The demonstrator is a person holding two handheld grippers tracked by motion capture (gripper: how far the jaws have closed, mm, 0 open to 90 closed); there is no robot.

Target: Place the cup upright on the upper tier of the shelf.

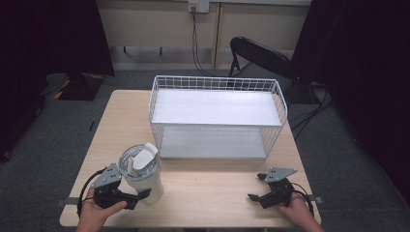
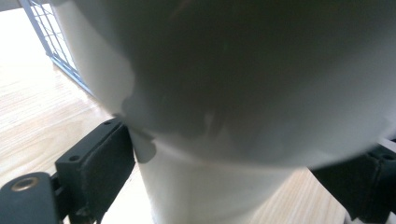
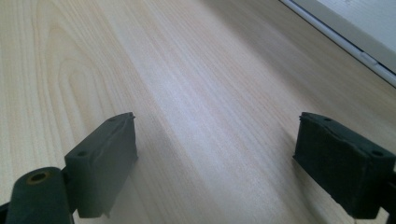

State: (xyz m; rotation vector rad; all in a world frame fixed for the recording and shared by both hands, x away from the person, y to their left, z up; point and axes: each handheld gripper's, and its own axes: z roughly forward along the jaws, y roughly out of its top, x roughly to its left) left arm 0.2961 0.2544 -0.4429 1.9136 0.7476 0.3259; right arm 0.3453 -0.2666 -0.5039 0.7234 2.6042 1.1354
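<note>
— Where do we see the cup (image 1: 141, 175)?
— Upright on the desk (image 1: 212, 186), between our left tool's (image 1: 140, 195) jaws, apparently gripped.
— Our right tool (image 1: 257, 187)?
— Wide open, holding nothing, well apart.

The table (image 1: 208, 188) in front of me is light wood with a visible grain, standing on grey carpet. A white wire rack (image 1: 216, 118) sits on its far half, reaching close to the back edge. The rack has two flat white shelves, one near table level and one above, with a wire rail around the top. A cream tumbler (image 1: 141, 175) with a clear lid stands upright on the table near my left, just in front of the rack's left corner. In my left gripper view the tumbler's (image 2: 224, 116) base meets the wood. In my right gripper view bare grain (image 3: 187, 93) runs ahead, with the rack's bottom edge (image 3: 345, 42) at the upper right.
</note>
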